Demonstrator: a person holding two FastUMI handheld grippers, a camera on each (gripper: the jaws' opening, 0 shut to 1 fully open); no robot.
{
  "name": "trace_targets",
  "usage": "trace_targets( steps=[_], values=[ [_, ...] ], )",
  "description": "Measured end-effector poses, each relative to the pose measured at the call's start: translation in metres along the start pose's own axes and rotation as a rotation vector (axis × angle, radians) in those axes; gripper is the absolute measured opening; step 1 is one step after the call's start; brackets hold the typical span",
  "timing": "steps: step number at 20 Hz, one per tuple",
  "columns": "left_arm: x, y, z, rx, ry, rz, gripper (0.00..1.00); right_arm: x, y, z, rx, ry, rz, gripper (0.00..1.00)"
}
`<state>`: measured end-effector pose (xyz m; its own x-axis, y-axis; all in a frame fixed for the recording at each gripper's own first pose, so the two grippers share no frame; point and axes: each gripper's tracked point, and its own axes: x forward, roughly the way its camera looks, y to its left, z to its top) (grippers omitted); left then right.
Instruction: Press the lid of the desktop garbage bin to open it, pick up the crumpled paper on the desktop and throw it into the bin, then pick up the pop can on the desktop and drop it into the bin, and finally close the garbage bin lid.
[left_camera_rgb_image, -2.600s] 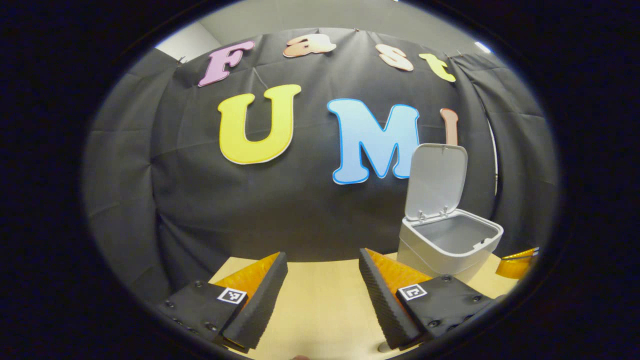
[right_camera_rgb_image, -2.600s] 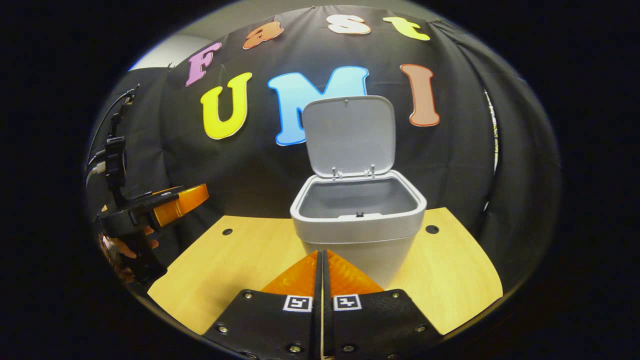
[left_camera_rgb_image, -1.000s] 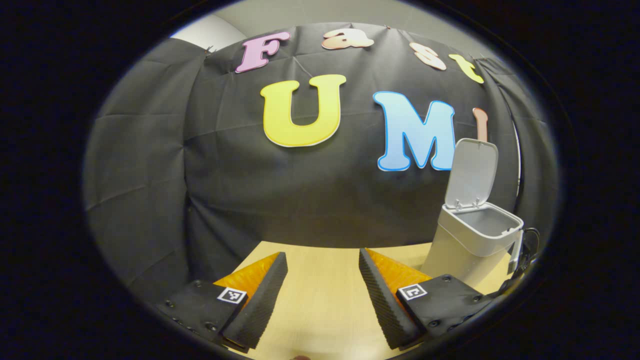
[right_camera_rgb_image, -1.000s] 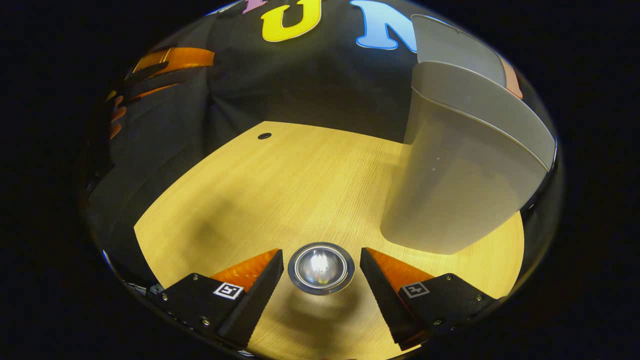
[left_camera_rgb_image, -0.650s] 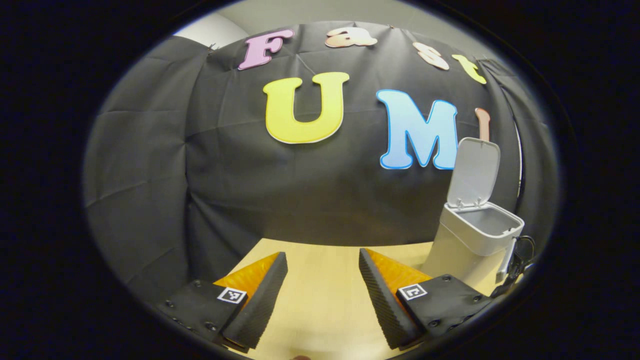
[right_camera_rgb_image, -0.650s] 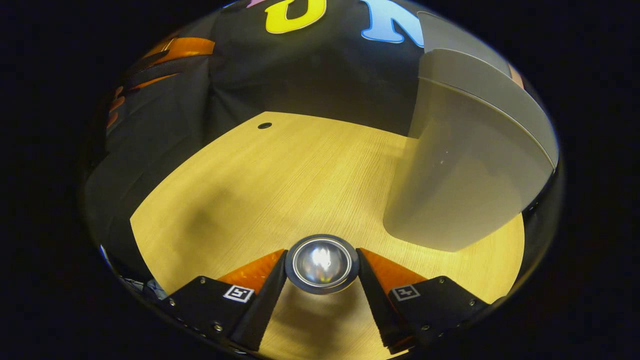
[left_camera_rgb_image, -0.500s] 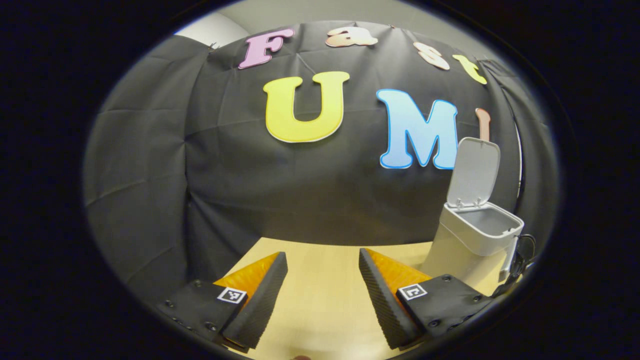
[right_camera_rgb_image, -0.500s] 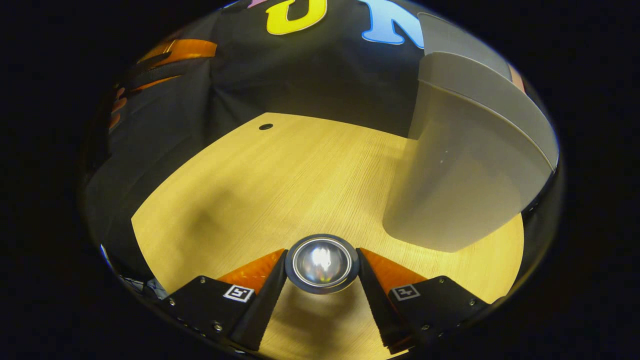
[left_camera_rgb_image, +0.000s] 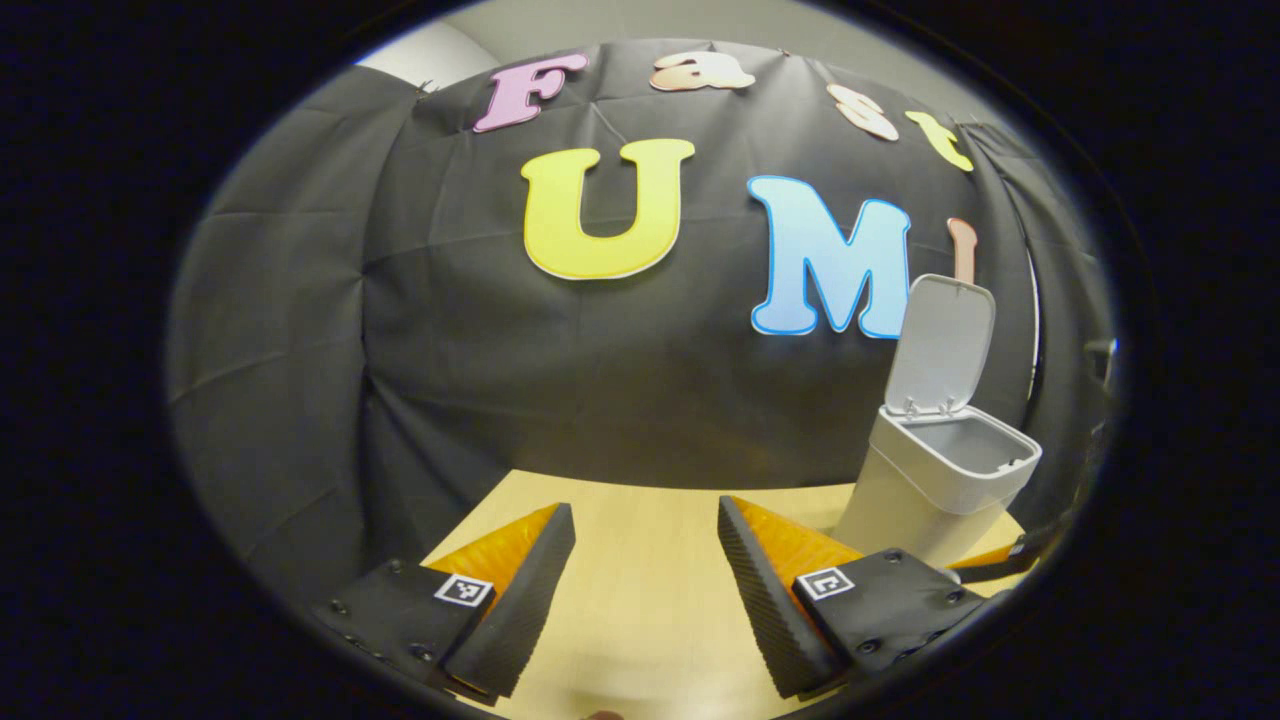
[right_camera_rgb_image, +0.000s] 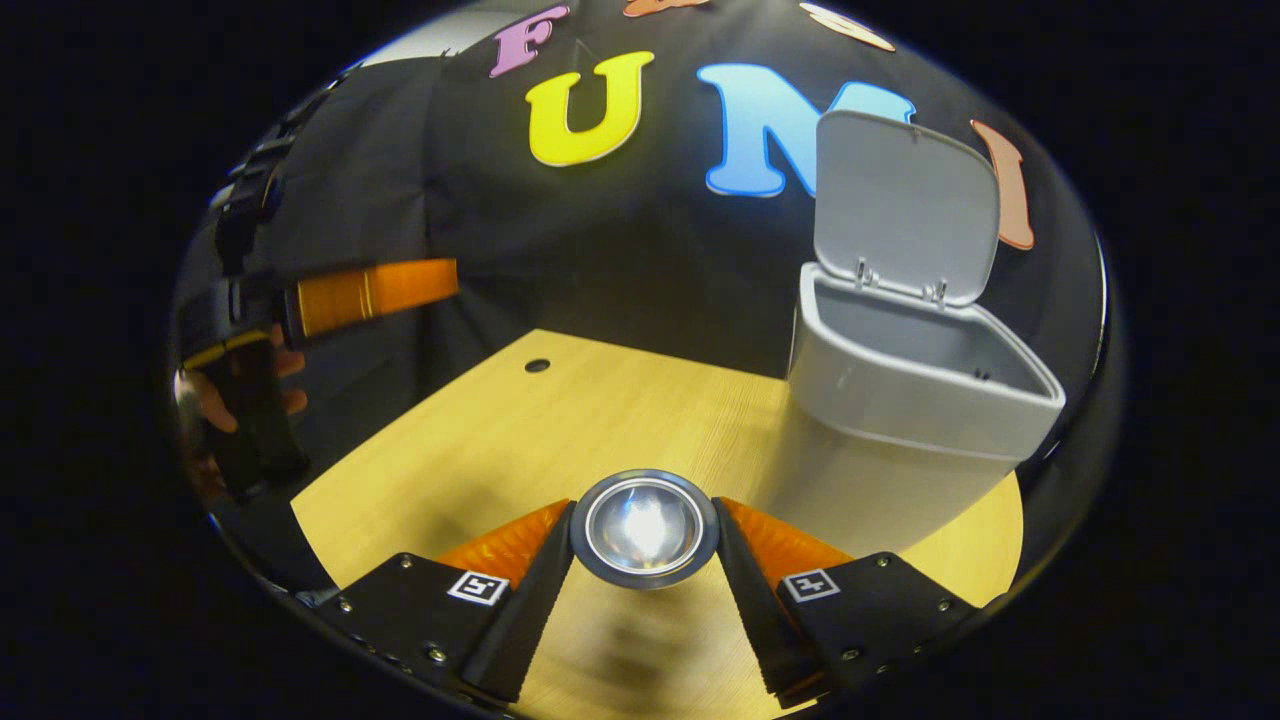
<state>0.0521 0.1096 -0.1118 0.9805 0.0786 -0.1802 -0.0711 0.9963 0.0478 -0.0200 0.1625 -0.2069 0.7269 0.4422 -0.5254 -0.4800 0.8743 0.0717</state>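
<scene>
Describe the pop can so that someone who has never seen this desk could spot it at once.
Start at the pale wooden desk in front of the black cloth wall, where a grey garbage bin stands with its lid up. In the right gripper view, the pop can sits to the bin's left, clamped between the right gripper fingers. It shows as a small, shiny metal disc with a dark rim, the one round, reflective thing there.

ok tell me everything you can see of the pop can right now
The pop can shows end-on in the right gripper view: a round, shiny metal end, domed, with a dark rim and a bright glare at its middle. Its body and any print are hidden. It sits between the right gripper fingers, which press on its rim from both sides. The wooden desktop lies beyond it, and the open garbage bin stands off to one side.
</scene>
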Motion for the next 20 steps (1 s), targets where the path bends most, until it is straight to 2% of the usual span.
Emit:
trace_targets(
  steps=[5,11,12,15,17,18,20],
  values=[
    [0.002,-0.008,0.002,0.006,-0.002,-0.015,0.95,-0.025,-0.001,0.071,0.034,-0.179,0.0,0.84],
    [0.002,-0.011,0.002,0.011,0.0,-0.023,0.95,-0.051,-0.013,0.121,0.232,-0.344,-0.007,0.83],
    [0.002,-0.011,0.001,0.013,0.002,-0.023,0.92,-0.052,-0.019,0.123,0.261,-0.358,-0.018,0.83],
    [0.001,-0.012,-0.003,0.027,0.009,-0.025,0.95,-0.055,-0.04,0.13,0.305,-0.39,-0.062,0.83],
    [0.0,-0.016,-0.008,0.032,0.016,-0.033,0.92,-0.06,-0.06,0.137,0.297,-0.409,-0.106,0.83],
    [-0.001,-0.019,-0.009,0.03,0.019,-0.038,0.98,-0.062,-0.068,0.14,0.292,-0.418,-0.126,0.83],
    [-0.002,-0.023,-0.01,0.029,0.023,-0.043,0.95,-0.068,-0.086,0.148,0.277,-0.444,-0.17,0.83]
  ],
)
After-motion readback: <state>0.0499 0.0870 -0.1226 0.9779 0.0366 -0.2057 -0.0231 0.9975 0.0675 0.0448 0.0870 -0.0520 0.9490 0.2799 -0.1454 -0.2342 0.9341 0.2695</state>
